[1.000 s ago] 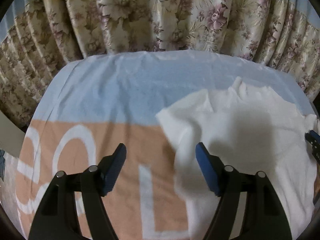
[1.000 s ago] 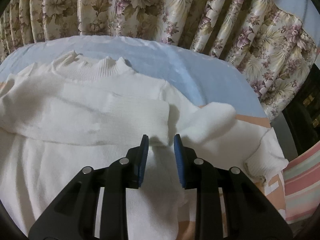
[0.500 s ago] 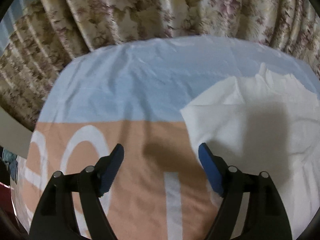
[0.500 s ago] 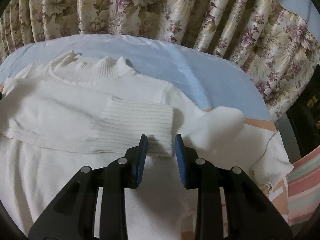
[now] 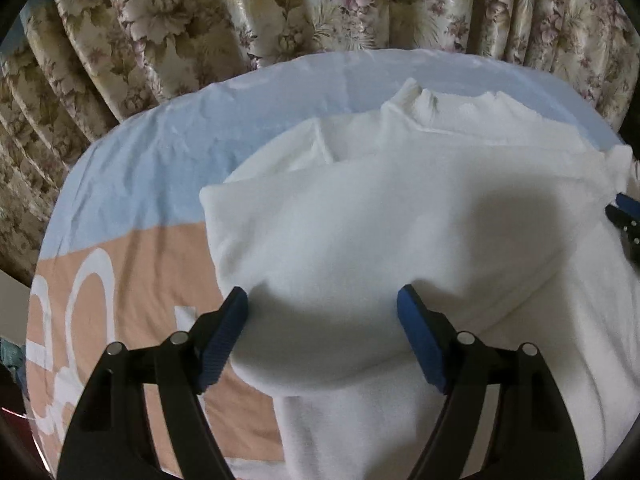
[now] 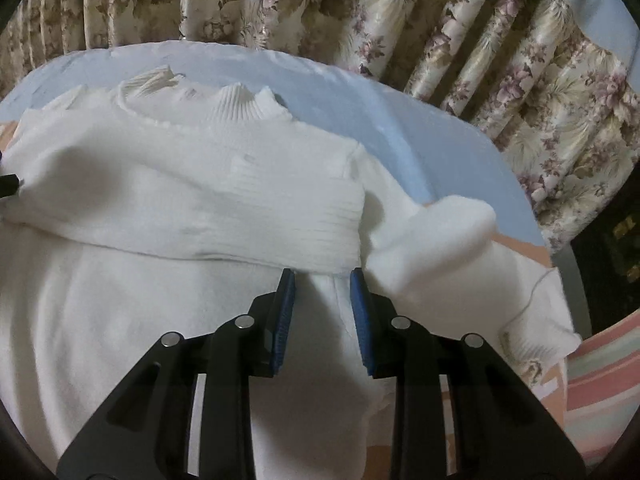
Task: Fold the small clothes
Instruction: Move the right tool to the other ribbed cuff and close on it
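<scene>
Looking down, I'm seeing the sweater (image 5: 400, 208) lying on the bedspread (image 5: 132, 184), its hem cut off below; my left gripper (image 5: 322, 312) is spread wide around the folded sleeve, my right gripper (image 6: 322, 284) is hovering slightly parted, pinching nothing

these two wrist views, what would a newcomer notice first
A white sweater fills both views, lying on a blue and peach sheet, one sleeve folded across its chest and the ribbed collar at the far edge. The left gripper stands wide open around the sweater's bulging left side. A floral curtain hangs behind.
</scene>
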Action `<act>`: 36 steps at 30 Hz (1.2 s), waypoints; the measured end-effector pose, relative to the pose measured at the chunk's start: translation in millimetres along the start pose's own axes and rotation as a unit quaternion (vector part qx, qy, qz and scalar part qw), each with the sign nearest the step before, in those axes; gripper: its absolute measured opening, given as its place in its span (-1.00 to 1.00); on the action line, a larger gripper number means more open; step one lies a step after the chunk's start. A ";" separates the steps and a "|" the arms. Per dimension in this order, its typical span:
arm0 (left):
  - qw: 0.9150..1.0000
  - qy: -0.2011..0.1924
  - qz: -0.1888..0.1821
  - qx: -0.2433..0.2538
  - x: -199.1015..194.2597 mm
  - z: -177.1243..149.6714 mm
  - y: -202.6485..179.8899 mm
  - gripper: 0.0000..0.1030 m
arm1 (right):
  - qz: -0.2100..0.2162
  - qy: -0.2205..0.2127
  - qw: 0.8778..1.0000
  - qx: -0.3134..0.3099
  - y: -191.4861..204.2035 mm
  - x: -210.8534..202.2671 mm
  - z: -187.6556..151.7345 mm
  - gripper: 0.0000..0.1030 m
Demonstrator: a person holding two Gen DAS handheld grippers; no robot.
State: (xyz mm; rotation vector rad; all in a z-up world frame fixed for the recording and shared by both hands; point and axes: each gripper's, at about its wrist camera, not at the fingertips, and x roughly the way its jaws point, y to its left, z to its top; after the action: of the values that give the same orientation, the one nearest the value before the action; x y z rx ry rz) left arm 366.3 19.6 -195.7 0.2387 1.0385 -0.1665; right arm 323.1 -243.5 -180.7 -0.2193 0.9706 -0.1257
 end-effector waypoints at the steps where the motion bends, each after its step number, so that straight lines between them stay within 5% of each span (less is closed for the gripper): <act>1: 1.000 0.002 0.001 -0.002 -2.1 2.9 0.2 0.51 | 0.005 -0.001 1.000 0.003 -1.9 -0.9 -0.4 -0.45; 4: 0.999 -0.023 -0.019 -0.014 -25.4 10.6 1.3 0.52 | 0.053 -0.016 0.997 0.047 -21.5 -17.1 3.5 -0.22; 5: 0.999 -0.032 -0.026 -0.020 -34.9 10.1 0.9 0.60 | 0.065 -0.033 0.994 0.077 -37.0 -28.7 5.2 0.00; 7: 0.998 -0.051 -0.038 -0.030 -53.4 15.3 -1.3 0.70 | 0.057 -0.058 0.991 0.111 -63.1 -44.5 4.5 0.18; 10: 0.996 -0.066 -0.058 -0.026 -70.0 22.4 -11.0 0.71 | 0.010 -0.066 0.989 0.129 -107.7 -55.6 -4.0 0.18; 16: 0.995 -0.065 -0.071 0.004 -68.5 27.4 -42.5 0.72 | -0.035 0.012 0.993 0.116 -167.2 -28.8 -49.6 0.09; 24: 0.996 -0.043 -0.074 0.012 -53.5 14.7 -60.6 0.72 | -0.028 0.039 0.992 0.118 -163.1 -8.8 -62.4 -0.17; 29: 0.996 -0.045 -0.077 0.008 -56.4 11.7 -55.4 0.72 | -0.009 0.030 0.990 0.140 -167.2 -20.4 -57.7 0.03; 34: 0.996 -0.044 -0.075 -0.001 -53.2 12.6 -48.3 0.72 | -0.016 0.053 0.990 0.127 -160.2 -9.4 -59.6 0.01; 36: 0.996 -0.044 -0.077 -0.004 -53.0 12.5 -45.7 0.72 | -0.018 0.052 0.989 0.136 -162.5 -7.5 -59.7 -0.25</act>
State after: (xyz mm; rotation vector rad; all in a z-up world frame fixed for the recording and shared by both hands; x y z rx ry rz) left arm 339.0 -26.5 -149.0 0.1422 0.9693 -0.3083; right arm 268.2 -407.4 -168.2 0.0211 1.0422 -0.3025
